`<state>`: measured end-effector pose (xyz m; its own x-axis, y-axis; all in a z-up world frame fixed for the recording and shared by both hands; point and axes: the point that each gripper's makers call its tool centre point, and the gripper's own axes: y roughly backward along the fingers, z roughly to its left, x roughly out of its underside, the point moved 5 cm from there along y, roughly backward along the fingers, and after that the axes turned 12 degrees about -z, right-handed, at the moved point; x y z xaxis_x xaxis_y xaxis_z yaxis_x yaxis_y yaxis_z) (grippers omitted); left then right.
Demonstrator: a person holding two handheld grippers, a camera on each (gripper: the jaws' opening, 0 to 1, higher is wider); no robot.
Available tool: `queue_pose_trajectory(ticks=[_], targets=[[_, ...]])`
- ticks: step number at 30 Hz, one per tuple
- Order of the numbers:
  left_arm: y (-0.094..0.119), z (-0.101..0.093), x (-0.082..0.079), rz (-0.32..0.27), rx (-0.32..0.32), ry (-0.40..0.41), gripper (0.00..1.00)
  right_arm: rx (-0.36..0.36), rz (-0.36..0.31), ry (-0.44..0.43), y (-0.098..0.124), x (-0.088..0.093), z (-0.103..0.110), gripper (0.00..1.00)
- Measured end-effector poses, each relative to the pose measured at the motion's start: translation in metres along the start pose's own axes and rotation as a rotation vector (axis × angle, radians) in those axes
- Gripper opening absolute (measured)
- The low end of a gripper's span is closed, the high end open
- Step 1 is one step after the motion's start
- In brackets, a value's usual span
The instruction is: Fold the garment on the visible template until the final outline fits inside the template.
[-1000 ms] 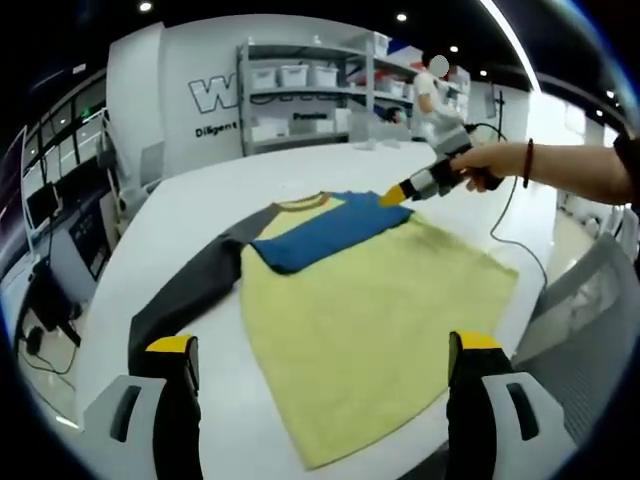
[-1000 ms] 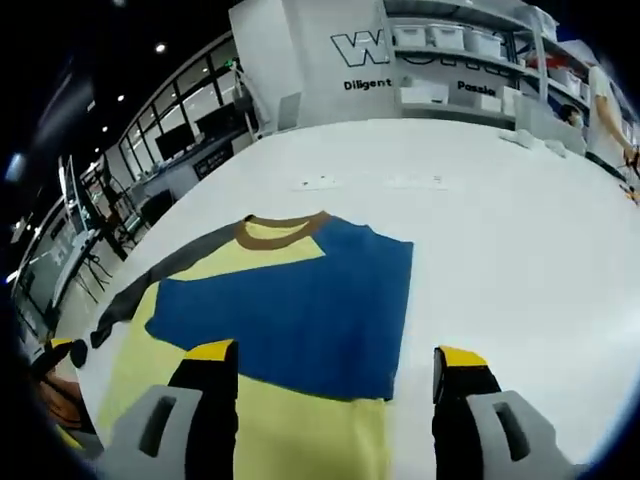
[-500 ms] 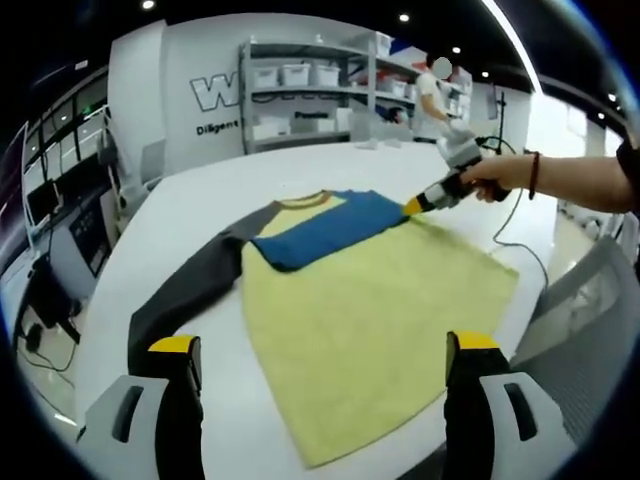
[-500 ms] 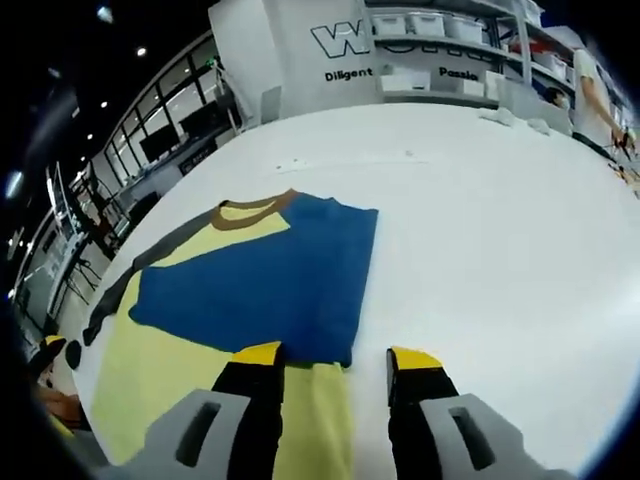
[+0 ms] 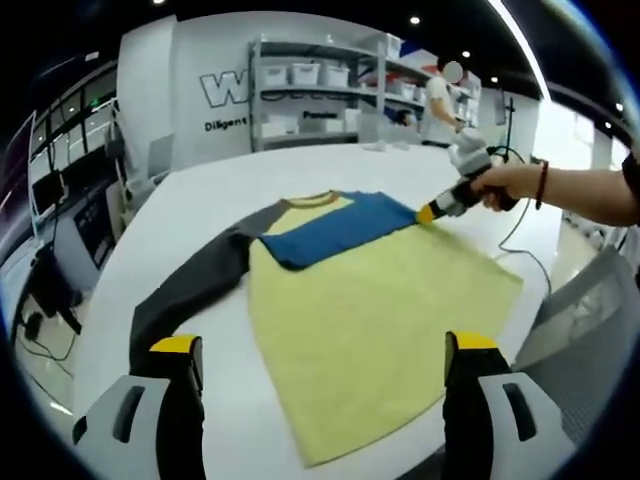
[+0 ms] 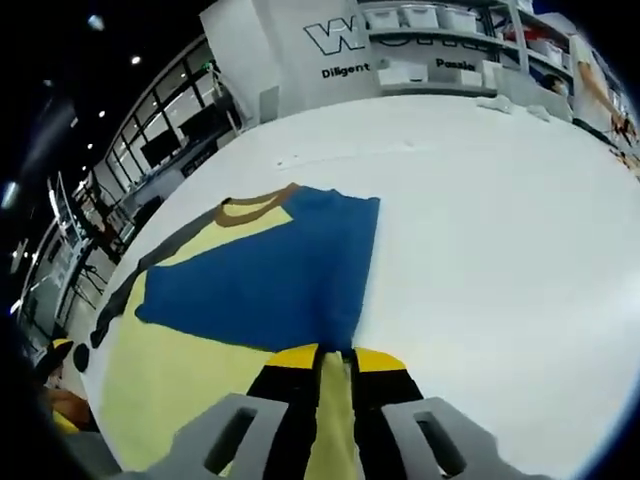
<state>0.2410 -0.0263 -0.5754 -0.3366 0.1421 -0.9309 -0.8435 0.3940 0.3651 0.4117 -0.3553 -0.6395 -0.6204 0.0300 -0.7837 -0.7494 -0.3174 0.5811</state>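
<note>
A yellow long-sleeved shirt (image 5: 370,300) lies flat on the white table (image 5: 200,190). Its blue sleeve (image 5: 335,225) is folded across the chest below the brown collar (image 5: 312,200). The dark grey sleeve (image 5: 195,285) stretches out to the left. My left gripper (image 5: 323,344) hovers open above the shirt's hem, touching nothing. A hand holds my right gripper (image 5: 440,206) at the shirt's right edge. In the right gripper view the right gripper (image 6: 337,357) is shut on the yellow cloth just below the blue sleeve's (image 6: 270,275) cuff.
Shelves (image 5: 310,95) with white bins stand against the back wall, and a person (image 5: 440,95) is beside them. A cable (image 5: 515,235) trails from the right gripper over the table's right edge. A grey chair (image 5: 590,310) stands at the right.
My right gripper's jaws went from wide open to shut on the shirt's edge by the blue cuff. The left gripper stayed open and about where it was.
</note>
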Motion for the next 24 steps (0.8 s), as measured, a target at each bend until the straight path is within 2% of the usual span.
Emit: queue_pose_trajectory(ticks=[8,14,17,24], targets=[[-0.001,-0.002,0.002,0.021,0.011,-0.014,0.96,-0.002,0.037,0.026,-0.003,-0.003,-0.004,0.02],[-0.001,-0.002,0.002,0.019,0.008,-0.011,0.96,0.015,0.055,0.082,0.0,-0.005,-0.012,0.01],[-0.001,-0.002,0.003,0.024,0.009,-0.013,0.96,0.03,0.057,0.076,0.003,-0.005,-0.019,0.01],[-0.001,-0.001,0.003,0.021,0.006,-0.011,0.96,0.048,0.064,-0.003,0.013,-0.002,-0.034,0.01]])
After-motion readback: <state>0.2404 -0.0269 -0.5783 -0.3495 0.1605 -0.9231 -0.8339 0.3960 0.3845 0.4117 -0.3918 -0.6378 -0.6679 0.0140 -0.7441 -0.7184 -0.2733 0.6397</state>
